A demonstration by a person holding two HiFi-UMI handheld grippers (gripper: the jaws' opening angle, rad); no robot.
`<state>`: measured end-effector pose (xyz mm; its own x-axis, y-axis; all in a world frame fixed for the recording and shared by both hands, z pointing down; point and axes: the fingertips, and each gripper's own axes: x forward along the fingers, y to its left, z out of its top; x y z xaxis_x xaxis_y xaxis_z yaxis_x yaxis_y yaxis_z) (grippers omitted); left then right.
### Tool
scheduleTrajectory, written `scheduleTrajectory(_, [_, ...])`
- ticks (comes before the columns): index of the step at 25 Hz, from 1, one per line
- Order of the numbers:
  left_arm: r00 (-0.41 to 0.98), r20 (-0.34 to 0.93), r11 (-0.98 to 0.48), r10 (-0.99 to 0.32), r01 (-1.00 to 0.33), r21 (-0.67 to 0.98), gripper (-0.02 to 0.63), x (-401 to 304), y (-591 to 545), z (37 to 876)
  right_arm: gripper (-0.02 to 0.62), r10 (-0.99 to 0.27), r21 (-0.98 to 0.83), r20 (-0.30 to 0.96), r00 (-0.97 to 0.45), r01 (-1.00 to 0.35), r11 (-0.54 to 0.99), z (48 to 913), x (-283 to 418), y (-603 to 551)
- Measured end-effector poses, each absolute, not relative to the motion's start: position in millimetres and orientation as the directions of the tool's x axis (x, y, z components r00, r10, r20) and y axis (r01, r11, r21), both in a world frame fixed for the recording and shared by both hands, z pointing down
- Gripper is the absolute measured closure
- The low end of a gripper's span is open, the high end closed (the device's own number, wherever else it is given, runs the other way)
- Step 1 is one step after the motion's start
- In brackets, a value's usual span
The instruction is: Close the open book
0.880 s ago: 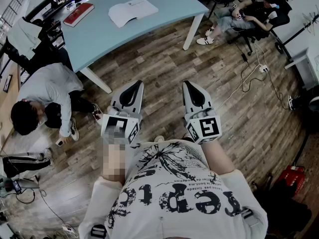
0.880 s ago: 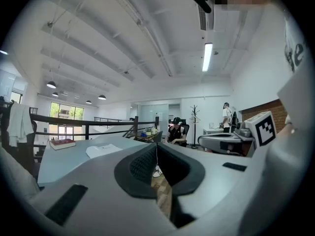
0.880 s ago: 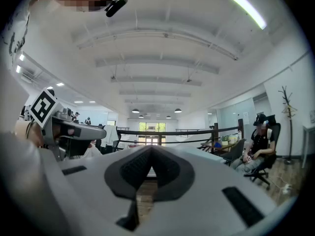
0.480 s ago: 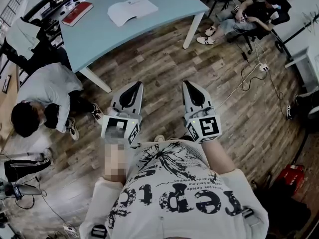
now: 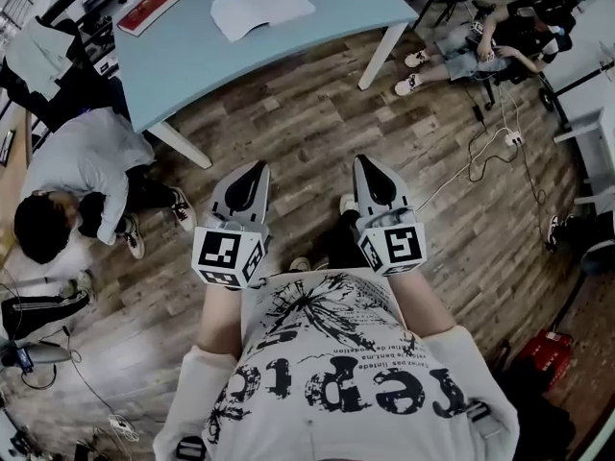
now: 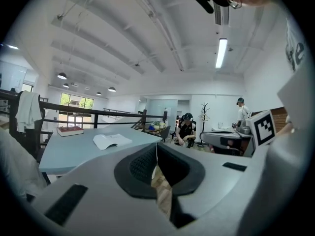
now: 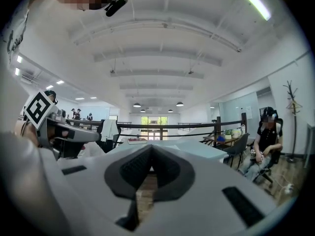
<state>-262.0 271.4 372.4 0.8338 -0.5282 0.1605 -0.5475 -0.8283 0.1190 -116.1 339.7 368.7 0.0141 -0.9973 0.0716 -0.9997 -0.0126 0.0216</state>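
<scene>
Plainly, nothing of the task had been done yet: the open book (image 5: 261, 8) lay spread, pages up, on the far part of the pale blue table (image 5: 192, 60), with a closed red book (image 5: 149, 10) near it toward the table's left end. Both grippers were held close to the person's chest over the wooden floor (image 5: 317, 113), well apart from the table. The left gripper (image 5: 258, 167) had its jaws pressed together with nothing between them, and the right gripper (image 5: 363, 160) likewise stood closed and empty. By my judgement, the whole job remained: getting up to the table, reaching the book, and folding one half over the other.
</scene>
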Motion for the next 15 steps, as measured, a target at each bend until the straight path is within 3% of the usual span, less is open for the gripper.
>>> scheduleTrajectory(7, [0.767, 0.178, -0.766, -0.617, -0.637, 0.088, 0.586, -211, 223, 373, 0.584, -0.996, 0.0, 0.057, -0.073, -0.997, 0.073, 376, -51, 273])
scheduleTrajectory(15, [0.668, 0.179, -0.662, -0.722, -0.742, 0.1, 0.586, -105, 142, 360, 0.584, -0.977, 0.006, 0.05, -0.206, -0.978, 0.207, 359, 62, 172])
